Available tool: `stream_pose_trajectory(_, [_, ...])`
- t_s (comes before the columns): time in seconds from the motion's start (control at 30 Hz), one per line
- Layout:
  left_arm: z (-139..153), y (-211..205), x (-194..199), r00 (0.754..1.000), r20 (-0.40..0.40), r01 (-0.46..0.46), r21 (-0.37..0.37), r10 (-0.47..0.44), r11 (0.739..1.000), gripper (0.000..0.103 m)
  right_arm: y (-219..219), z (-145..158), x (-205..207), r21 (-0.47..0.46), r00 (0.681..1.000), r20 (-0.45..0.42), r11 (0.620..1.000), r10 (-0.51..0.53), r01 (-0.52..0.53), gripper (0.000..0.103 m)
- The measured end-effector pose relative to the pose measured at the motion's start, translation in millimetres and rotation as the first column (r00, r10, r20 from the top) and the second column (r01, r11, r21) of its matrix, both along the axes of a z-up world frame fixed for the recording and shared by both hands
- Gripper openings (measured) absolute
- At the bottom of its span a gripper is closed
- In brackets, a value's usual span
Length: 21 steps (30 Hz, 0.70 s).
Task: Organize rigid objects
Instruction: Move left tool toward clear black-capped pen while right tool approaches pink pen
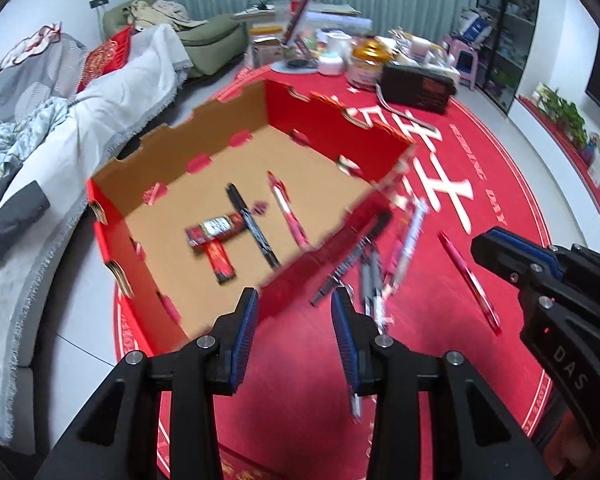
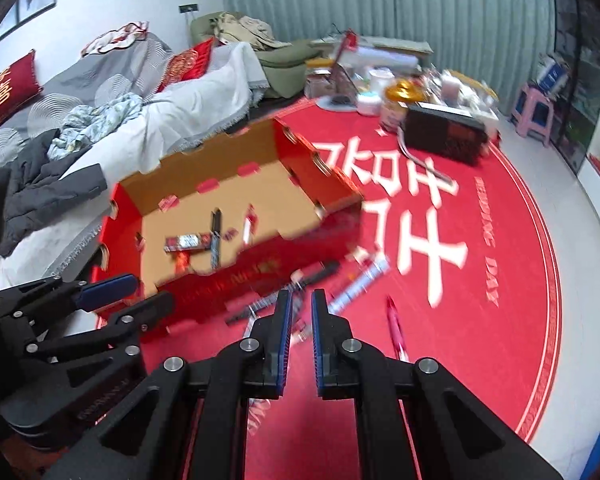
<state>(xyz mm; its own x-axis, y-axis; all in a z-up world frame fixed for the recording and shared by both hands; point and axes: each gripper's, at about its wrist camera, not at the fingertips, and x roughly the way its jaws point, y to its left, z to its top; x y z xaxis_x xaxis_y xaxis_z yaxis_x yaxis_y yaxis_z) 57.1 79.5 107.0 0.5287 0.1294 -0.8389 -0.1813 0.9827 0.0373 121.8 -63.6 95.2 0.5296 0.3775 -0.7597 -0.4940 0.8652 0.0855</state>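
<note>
A red cardboard box (image 1: 324,256) with a brown inside sits on a round red tablecloth; it shows in the right wrist view too (image 2: 236,280). Inside lie a black marker (image 1: 252,224), a pink pen (image 1: 288,212) and red packets (image 1: 216,236). Several pens (image 1: 372,264) lie in a blurred pile right of the box, also in the right wrist view (image 2: 324,284). A red pen (image 1: 468,280) lies apart, seen again in the right wrist view (image 2: 396,332). My left gripper (image 1: 296,300) is open and empty over the box's near corner. My right gripper (image 2: 300,300) has a narrow gap and holds nothing, above the pen pile.
A black box (image 1: 416,88), jars and clutter crowd the table's far side. A sofa with blankets (image 1: 40,152) runs along the left. A pink stool (image 2: 536,112) stands at the far right. The right gripper shows in the left wrist view (image 1: 540,264).
</note>
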Motion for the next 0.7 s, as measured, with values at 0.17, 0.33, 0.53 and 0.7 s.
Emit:
stream_pose_trajectory(0.17, [-9.2, -20.0, -8.2, 0.999, -0.025, 0.036, -0.003, -0.036, 0.999, 0.041, -21.3, -11.8, -8.6, -0.01, 0.999, -0.032, 1.0, -0.03, 0.03, 0.01])
stream_pose_trajectory(0.33, [-20.7, -30.8, -14.0, 0.997, -0.053, 0.054, -0.016, -0.054, 0.998, 0.041, -32.2, -22.6, -14.2, -0.026, 0.998, -0.052, 0.999, -0.046, 0.044, 0.01])
stream_pose_trajectory(0.53, [-32.5, -35.6, -17.3, 0.995, -0.082, 0.057, -0.027, -0.059, 0.998, 0.041, -42.3, -33.3, -14.8, -0.036, 0.995, -0.08, 0.998, -0.06, 0.058, 0.01])
stream_pose_trajectory(0.7, [-40.4, -36.4, -18.9, 0.993, -0.099, 0.057, -0.032, -0.06, 0.998, 0.041, -45.4, -38.3, -13.7, -0.042, 0.994, -0.089, 0.997, -0.065, 0.062, 0.01])
